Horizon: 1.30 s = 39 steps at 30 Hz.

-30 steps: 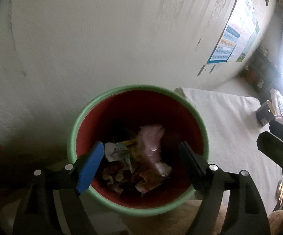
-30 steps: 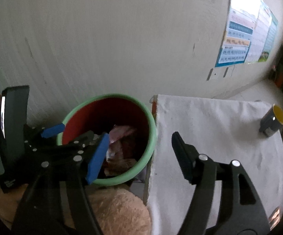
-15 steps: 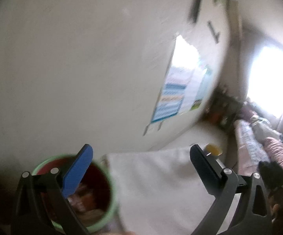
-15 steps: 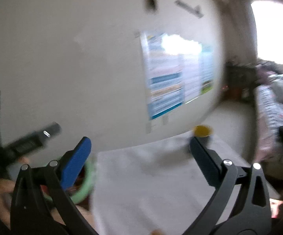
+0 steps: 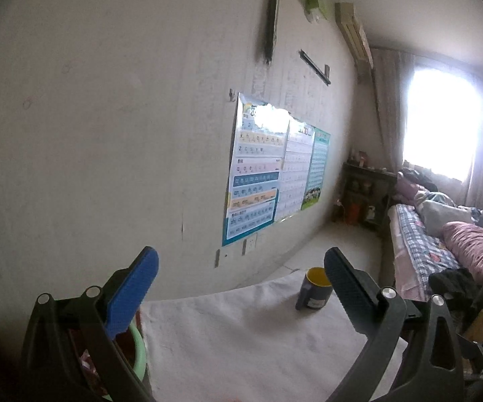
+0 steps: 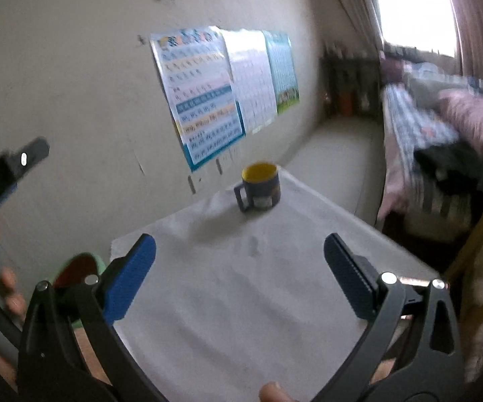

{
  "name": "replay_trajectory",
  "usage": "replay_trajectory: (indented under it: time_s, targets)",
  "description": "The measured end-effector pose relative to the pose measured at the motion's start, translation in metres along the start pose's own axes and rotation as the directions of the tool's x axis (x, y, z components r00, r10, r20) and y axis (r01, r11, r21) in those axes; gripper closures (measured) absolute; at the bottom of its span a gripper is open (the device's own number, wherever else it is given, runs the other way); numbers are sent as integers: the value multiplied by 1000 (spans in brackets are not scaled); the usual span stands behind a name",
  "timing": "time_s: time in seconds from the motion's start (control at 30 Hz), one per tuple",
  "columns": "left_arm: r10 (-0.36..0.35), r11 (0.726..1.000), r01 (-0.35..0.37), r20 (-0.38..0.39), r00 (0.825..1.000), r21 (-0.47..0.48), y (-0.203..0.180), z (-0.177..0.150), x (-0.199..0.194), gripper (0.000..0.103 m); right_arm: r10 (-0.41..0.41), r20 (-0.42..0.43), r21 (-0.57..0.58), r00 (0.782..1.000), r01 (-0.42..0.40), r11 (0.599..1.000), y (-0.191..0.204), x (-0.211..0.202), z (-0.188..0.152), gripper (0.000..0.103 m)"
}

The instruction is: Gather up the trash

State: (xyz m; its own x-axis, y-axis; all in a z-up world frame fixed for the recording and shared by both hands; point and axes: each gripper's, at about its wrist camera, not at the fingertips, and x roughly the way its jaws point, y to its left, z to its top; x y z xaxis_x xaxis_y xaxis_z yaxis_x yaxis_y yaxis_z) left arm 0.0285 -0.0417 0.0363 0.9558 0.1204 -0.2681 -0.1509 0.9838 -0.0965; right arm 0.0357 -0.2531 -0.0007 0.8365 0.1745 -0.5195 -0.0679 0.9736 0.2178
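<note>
My left gripper (image 5: 241, 274) stands wide open with nothing between its jaws, raised above a table covered by a white cloth (image 5: 241, 335). The green-rimmed red trash bin (image 5: 139, 345) peeks out at the lower left behind the left finger, with crumpled trash inside. My right gripper (image 6: 239, 264) is also wide open and empty over the same cloth (image 6: 234, 301). In the right wrist view the bin (image 6: 80, 264) shows at the table's left edge. The other gripper (image 6: 3, 174) and the hand holding it appear blurred at the far left.
A dark mug with a yellow inside (image 5: 315, 289) (image 6: 259, 187) stands at the far end of the cloth. Posters (image 5: 261, 167) hang on the wall behind. A bed with blankets (image 5: 442, 234) lies to the right, and a dark shelf (image 5: 365, 194) stands under a bright window.
Both grippers lifted away from above the trash bin and swung right toward the table. Their jaws spread wider. The bin slid to the lower left of both views.
</note>
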Motion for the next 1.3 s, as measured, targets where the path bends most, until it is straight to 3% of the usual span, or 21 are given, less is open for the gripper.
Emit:
replay_trajectory:
  time_s: [0.13,0.4,0.77,1.3]
  targets:
    - [10,1000,-9,-38,999,13,-9,-2,-1,8,-42,-34,25,999,43,999,-10,-6,7,4]
    - [9,999,-5,-94,995,40,-14,-5,0,8,-83,-8,26,997,83,996,-16,-24,21,4]
    - [17,997,-9,-98,995,80,-20,-6,-1,8,-90,24,-2,996,90,996,-10,-32,26,4]
    - [13,996,-1,-140,990,86,-22,-7,3,8,-109,-10,1,994,109,994,-16,-28,23,4]
